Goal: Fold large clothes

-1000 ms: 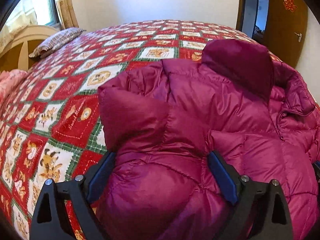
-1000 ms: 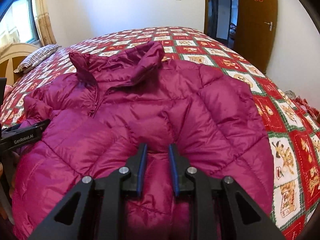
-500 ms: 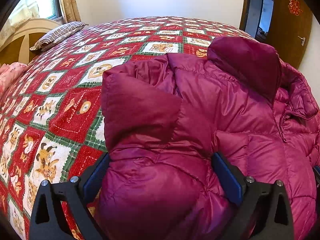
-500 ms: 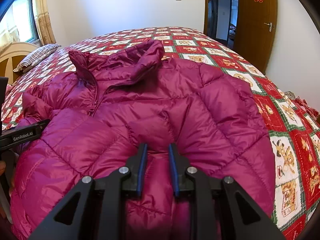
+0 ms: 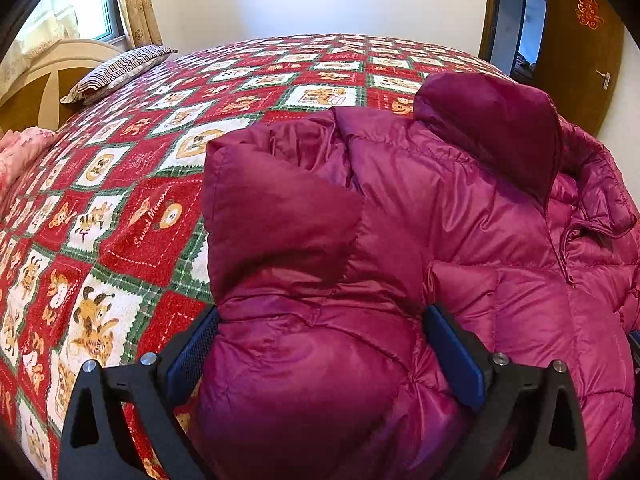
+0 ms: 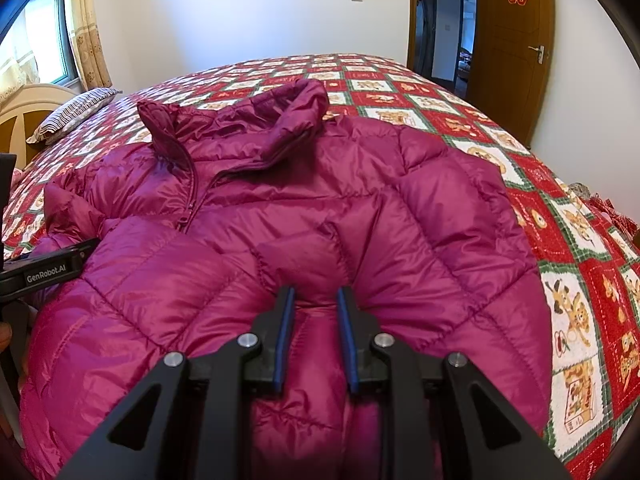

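A magenta quilted down jacket (image 6: 320, 208) lies front up on the bed, collar (image 6: 248, 120) toward the far wall. It also shows in the left wrist view (image 5: 460, 208). My right gripper (image 6: 316, 300) is shut on a pinch of the jacket's lower front. My left gripper (image 5: 320, 320) stands wide, its jaws on both sides of a thick bundle of the jacket's sleeve (image 5: 280, 232), which is folded over toward the body. The left gripper's body (image 6: 48, 266) shows at the left edge of the right wrist view.
The bed carries a red, green and white patchwork quilt (image 5: 140, 184). A striped pillow (image 5: 120, 68) and a cream headboard (image 5: 48, 76) are at the far left. A wooden door (image 6: 516, 40) stands at the far right. Pink fabric (image 5: 16, 152) lies at the left edge.
The left gripper has lifted and drawn back a little with the sleeve bundle between its jaws. The right gripper has stayed shut on the jacket, almost still.
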`<state>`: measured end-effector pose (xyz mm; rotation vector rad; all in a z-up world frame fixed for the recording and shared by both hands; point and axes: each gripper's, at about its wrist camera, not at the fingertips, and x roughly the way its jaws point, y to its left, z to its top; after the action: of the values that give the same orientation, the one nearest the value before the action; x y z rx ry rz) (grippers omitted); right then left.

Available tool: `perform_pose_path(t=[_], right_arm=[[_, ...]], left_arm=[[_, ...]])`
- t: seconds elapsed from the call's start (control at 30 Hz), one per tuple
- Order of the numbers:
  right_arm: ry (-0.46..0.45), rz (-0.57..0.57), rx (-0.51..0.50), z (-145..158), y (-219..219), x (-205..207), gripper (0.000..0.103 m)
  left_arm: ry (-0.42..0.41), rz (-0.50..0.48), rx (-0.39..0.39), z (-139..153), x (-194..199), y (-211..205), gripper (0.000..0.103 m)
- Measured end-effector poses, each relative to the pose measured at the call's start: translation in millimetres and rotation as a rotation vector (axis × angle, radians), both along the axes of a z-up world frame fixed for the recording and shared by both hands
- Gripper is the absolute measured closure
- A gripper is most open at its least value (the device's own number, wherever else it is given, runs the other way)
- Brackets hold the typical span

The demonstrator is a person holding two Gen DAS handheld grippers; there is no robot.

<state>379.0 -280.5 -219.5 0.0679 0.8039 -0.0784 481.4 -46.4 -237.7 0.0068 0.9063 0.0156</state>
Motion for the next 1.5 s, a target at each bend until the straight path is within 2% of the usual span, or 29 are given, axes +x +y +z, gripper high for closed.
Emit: perform_pose_path(t=[0.17, 0.23, 0.27, 0.3, 0.37, 0.43, 0.5, 0.57, 0.67, 0.83, 1.0, 1.03, 1.07, 1.1, 1.13, 1.17, 1.27, 1.37, 1.5], right_arm=[[0.003, 0.003, 0.007, 0.6, -2.1, 0.5, 0.078], [0.023, 0.017, 0.031, 6.2, -8.1, -0.4, 0.075], [0.026, 0.024, 0.04, 13.9, -12.9, -1.9, 0.062], [0.021, 0.029, 0.043, 19.8, -13.8, -3.1, 0.045], [-0.015, 0.055, 0.044, 40.1, -21.2, -3.4, 0.033], [-0.041, 0.061, 0.015, 60.1, -29.9, 5.6, 0.033], [-0.065, 0.057, 0.015, 78.6, -42.3, 24.7, 0.033], [-0.07, 0.055, 0.005, 87.6, -47.5, 44.0, 0.033], [-0.055, 0.076, -0.022, 94.1, -50.7, 80.5, 0.03], [-0.009, 0.125, -0.058, 87.2, -44.7, 129.8, 0.03], [0.066, 0.19, -0.069, 67.5, -33.7, 167.0, 0.03], [0.085, 0.21, -0.081, 62.3, -30.2, 172.1, 0.032], [0.093, 0.219, -0.094, 60.1, -27.4, 173.0, 0.048], [0.111, 0.239, -0.118, 54.4, -24.4, 175.5, 0.07], [0.119, 0.249, -0.133, 51.1, -23.2, 175.7, 0.08], [0.112, 0.248, -0.15, 50.2, -23.3, 174.5, 0.086], [0.064, 0.229, -0.155, 52.9, -31.1, 161.5, 0.091], [0.015, 0.206, -0.149, 58.9, -41.2, 145.0, 0.092], [-0.008, 0.205, -0.178, 54.3, -44.0, 130.3, 0.093]], left_arm=[[0.01, 0.0, 0.004, 4.6, -0.8, 1.2, 0.002], [0.012, 0.02, 0.009, 21.2, -4.6, 6.2, 0.003], [-0.007, 0.019, -0.009, 32.1, -7.4, 8.9, 0.003], [-0.031, 0.014, -0.033, 44.5, -9.5, 11.8, 0.003], [-0.082, -0.004, -0.077, 74.7, -6.3, 14.9, 0.003], [-0.116, -0.016, -0.095, 96.8, 5.1, 12.9, 0.003], [-0.114, -0.036, -0.112, 111.1, 26.1, 4.3, 0.003], [-0.124, -0.049, -0.08, 120.7, 47.9, -11.0, 0.003], [-0.111, -0.099, -0.01, 121.9, 82.4, -38.0, 0.003], [-0.056, -0.122, 0.104, 95.7, 136.3, -68.3, 0.003], [-0.019, -0.18, 0.13, 67.2, 148.4, -74.4, 0.003], [-0.032, -0.2, 0.12, 64.5, 146.0, -73.4, 0.007], [-0.037, -0.219, 0.114, 62.6, 144.3, -73.9, 0.03], [-0.028, -0.257, 0.1, 59.5, 142.7, -73.9, 0.065], [-0.011, -0.28, 0.086, 57.4, 141.2, -72.6, 0.079], [-0.004, -0.288, 0.075, 56.4, 139.9, -71.6, 0.088], [-0.079, -0.298, 0.052, 65.9, 122.4, -61.3, 0.091], [-0.114, -0.302, 0.015, 73.2, 105.9, -51.4, 0.093], [-0.167, -0.324, 0.058, 70.0, 80.6, -49.2, 0.094]])
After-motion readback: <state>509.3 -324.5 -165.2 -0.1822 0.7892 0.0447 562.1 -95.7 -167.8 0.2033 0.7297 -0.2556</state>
